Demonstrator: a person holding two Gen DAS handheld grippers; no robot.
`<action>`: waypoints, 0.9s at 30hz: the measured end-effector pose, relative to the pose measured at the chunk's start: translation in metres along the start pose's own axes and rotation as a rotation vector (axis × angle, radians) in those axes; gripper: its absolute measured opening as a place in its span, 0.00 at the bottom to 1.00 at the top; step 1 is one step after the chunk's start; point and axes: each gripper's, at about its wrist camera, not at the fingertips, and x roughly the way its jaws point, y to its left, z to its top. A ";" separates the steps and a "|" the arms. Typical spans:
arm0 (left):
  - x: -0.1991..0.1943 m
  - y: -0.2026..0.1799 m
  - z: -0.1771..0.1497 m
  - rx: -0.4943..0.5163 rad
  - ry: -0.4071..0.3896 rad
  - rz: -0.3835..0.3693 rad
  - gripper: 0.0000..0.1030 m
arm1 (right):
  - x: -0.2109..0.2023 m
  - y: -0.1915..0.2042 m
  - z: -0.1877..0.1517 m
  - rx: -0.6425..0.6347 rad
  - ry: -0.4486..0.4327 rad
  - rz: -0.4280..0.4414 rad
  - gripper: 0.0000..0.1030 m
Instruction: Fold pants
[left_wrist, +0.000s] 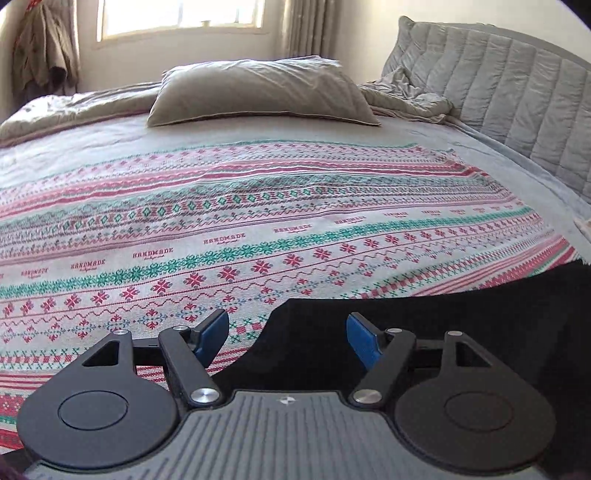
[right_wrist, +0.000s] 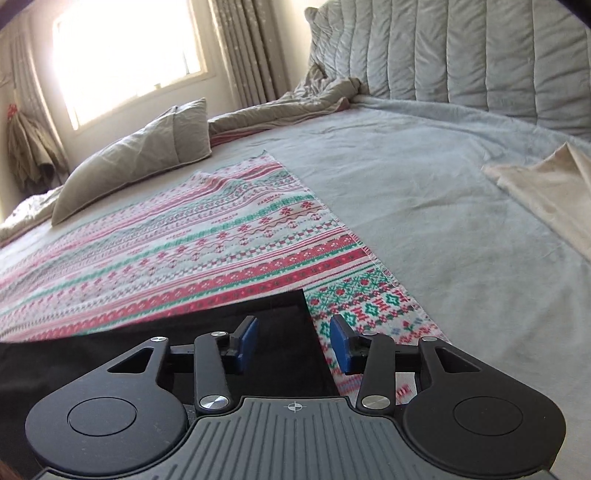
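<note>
Pants: I see black pants (left_wrist: 424, 332) lying flat on the patterned blanket (left_wrist: 258, 221) at the near edge of the bed (right_wrist: 424, 177), directly under and ahead of both grippers
Left gripper: my left gripper (left_wrist: 288, 338) hangs just above the cloth, jaws spread wide, nothing between the blue pads (left_wrist: 364, 341); the curved left-hand edge of the pants runs between them, so one pad is over blanket and the other over black fabric
Right gripper: my right gripper (right_wrist: 293, 341) is likewise released and empty; the straight right-hand edge and far corner of the pants (right_wrist: 221, 321) sit between its jaws, left pad over the pants, right pad over blanket
Long axis: I judge the garment runs side to side across my front, from the left gripper's edge to the right gripper's corner; each hand is nearest its own end
Contact: I cannot tell whether either gripper touches the cloth
Open room: plenty of bare blanket lies beyond the pants toward the pillow (left_wrist: 258, 96), well apart; to my right the blanket's hem gives way to grey bedsheet, with a beige cloth (right_wrist: 546, 192) further off
Next move, my guess: close each gripper on its edge, then lift and carry across; the thin dark edge may slip out of the pads
</note>
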 end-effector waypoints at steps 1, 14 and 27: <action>0.002 0.006 -0.001 -0.029 -0.001 -0.013 0.76 | 0.005 0.000 0.000 0.005 0.002 -0.002 0.36; 0.002 0.008 -0.006 -0.103 -0.062 -0.162 0.16 | 0.012 0.000 -0.002 -0.006 -0.085 -0.017 0.00; 0.013 0.007 -0.007 -0.121 -0.110 -0.091 0.15 | 0.016 0.000 0.009 0.009 -0.109 -0.080 0.00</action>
